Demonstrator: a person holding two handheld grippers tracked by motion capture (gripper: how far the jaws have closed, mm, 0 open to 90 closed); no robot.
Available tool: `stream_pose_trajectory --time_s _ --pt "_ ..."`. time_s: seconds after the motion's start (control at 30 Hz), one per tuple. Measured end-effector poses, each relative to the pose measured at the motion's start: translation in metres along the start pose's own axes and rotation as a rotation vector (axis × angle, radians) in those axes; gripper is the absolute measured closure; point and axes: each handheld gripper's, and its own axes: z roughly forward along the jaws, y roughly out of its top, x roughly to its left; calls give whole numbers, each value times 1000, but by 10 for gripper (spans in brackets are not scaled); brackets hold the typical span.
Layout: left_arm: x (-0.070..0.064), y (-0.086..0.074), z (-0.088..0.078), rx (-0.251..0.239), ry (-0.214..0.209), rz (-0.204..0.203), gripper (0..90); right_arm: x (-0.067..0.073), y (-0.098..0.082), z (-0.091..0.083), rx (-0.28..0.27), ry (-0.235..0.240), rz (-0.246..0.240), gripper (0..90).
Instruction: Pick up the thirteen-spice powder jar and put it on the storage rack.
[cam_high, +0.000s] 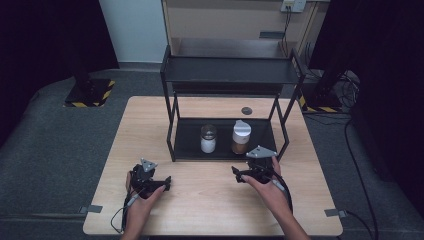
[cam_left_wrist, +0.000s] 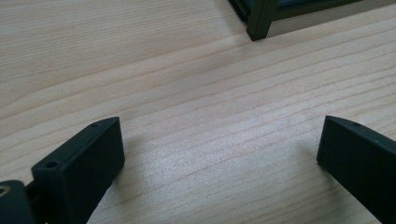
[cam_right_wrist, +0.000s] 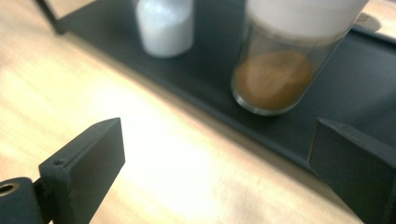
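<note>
A black two-tier rack (cam_high: 172, 145) stands at the middle of a wooden table (cam_high: 210, 200). Its lower shelf (cam_right_wrist: 355, 88) holds two jars: one with white powder (cam_high: 208, 139) (cam_right_wrist: 166, 28) and, to its right, one with brown powder and a white lid (cam_high: 240, 136) (cam_right_wrist: 275, 79). My right gripper (cam_high: 237, 175) (cam_right_wrist: 217, 144) hovers just in front of the shelf's edge, open, with nothing between its jaws and the brown jar straight ahead. My left gripper (cam_high: 166, 183) (cam_left_wrist: 219, 140) rests low over bare wood at the front left, open and empty, with a rack leg (cam_left_wrist: 259, 23) beyond it.
The rack's top shelf (cam_high: 230, 70) overhangs the jars. A small dark round disc (cam_high: 246, 110) lies on the table behind the rack. Cables (cam_high: 350, 150) trail over the grey floor at the right. Tape tabs (cam_high: 91, 208) mark the table's front corners.
</note>
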Motion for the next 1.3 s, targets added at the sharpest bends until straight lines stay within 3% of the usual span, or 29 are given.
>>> stream_pose_trajectory --time_s 0.33,0.6,0.87,1.3 --pt "-1 0 0 0 4 -2 0 -13 -33 -13 27 77 -13 50" --pt "-2 0 0 0 9 -7 0 -18 -53 -20 49 104 -16 48" --pt "-2 0 0 0 8 -8 0 -26 -63 -21 88 100 -38 47" --pt "-2 0 0 0 8 -7 0 -32 -72 -29 108 63 -22 36"
